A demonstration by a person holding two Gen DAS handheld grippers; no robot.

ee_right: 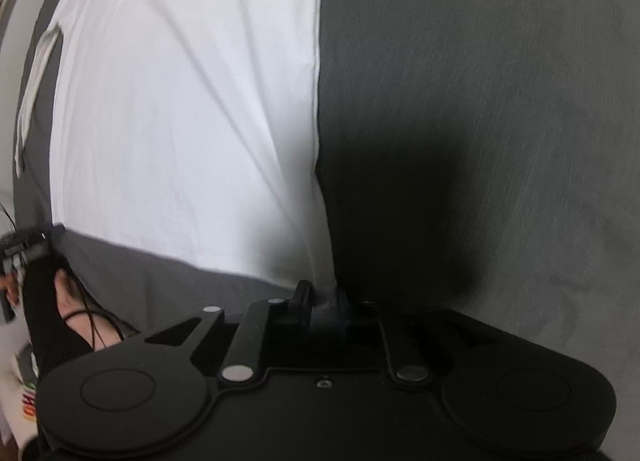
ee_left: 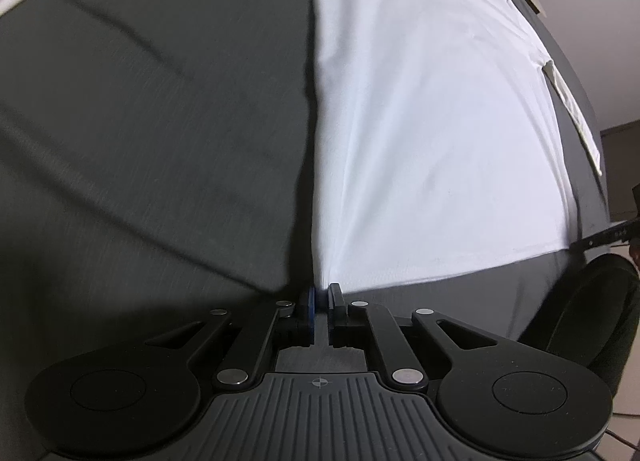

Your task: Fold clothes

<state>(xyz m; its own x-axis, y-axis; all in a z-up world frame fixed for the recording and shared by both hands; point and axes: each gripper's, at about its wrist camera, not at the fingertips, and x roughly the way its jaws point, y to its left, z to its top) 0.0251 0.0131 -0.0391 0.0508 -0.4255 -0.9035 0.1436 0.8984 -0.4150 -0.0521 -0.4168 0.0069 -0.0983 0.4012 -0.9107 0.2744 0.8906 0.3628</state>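
Left wrist view: the left gripper (ee_left: 320, 295) is closed, pinching the near corner of a white garment (ee_left: 420, 121) spread flat on a dark grey cloth-covered surface (ee_left: 140, 121). The right gripper (ee_right: 322, 295) grips the garment's other near corner.

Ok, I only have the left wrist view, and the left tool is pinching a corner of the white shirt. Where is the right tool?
Observer: The right tool sits at the white shirt's other near corner. Cloth runs between its fingers, though shade hides whether they pinch it.
Operator: Anything lying beyond that side edge?
Observer: Only the grey cover shows there, crossed by the tool's shadow.
Operator: And the hand on the left tool?
Observer: The left hand wears a black fingerless glove, with thin cables crossing it.
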